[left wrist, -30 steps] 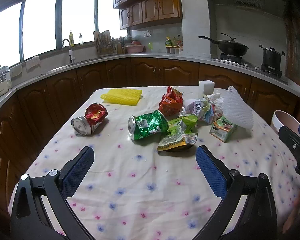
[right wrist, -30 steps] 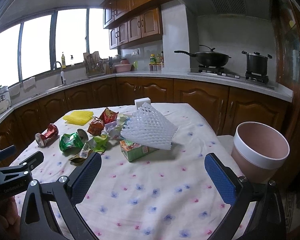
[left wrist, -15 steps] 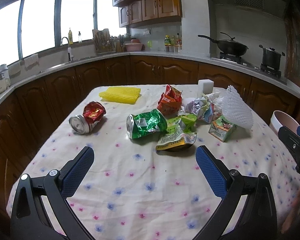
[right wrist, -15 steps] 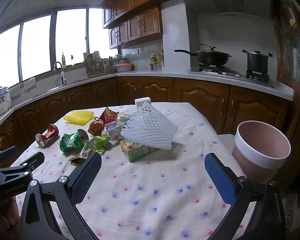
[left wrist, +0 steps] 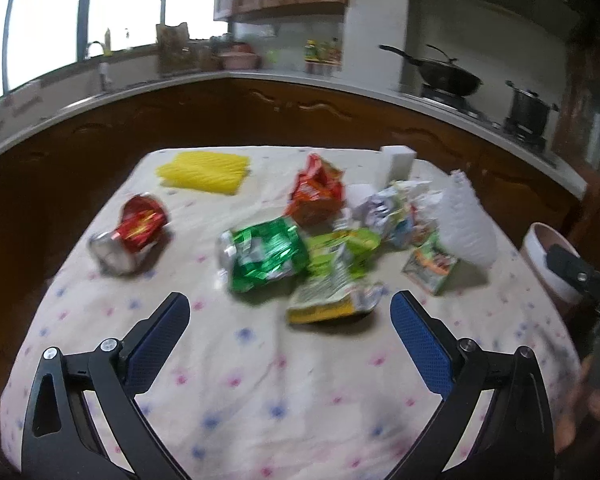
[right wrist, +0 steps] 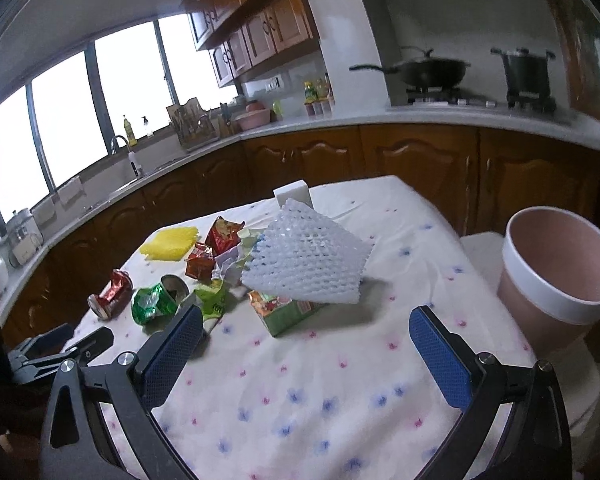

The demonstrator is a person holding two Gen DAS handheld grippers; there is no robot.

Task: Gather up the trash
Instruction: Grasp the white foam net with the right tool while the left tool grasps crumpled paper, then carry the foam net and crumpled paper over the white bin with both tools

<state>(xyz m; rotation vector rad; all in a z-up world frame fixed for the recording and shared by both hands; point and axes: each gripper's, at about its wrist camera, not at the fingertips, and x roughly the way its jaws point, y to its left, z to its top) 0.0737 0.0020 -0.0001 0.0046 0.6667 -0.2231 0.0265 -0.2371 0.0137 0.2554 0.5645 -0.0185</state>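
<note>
On the table (left wrist: 300,380), covered by a flowered cloth, the trash lay in a loose band across the far half. Toward the left edge a crushed red can (left wrist: 129,236) lay on its side, with a yellow foam mat (left wrist: 203,171) beyond it near the far left corner. Around the middle a crushed green can (left wrist: 259,254) touched a green-yellow wrapper (left wrist: 332,280), and an orange snack bag (left wrist: 318,192) lay behind them. To the right sat crumpled paper (left wrist: 384,210), a small green carton (right wrist: 287,310) and a white foam net (right wrist: 306,260) resting over the carton. A white block (right wrist: 293,194) stood near the far edge. Off the right edge of the table stood a pink bin (right wrist: 560,276), open at the top.

The left gripper (left wrist: 285,320) hovered over the near side of the table, its blue pads wide apart and holding nothing. The right gripper (right wrist: 306,340) hung over the near right part, fingers likewise spread and empty, facing the carton.
</note>
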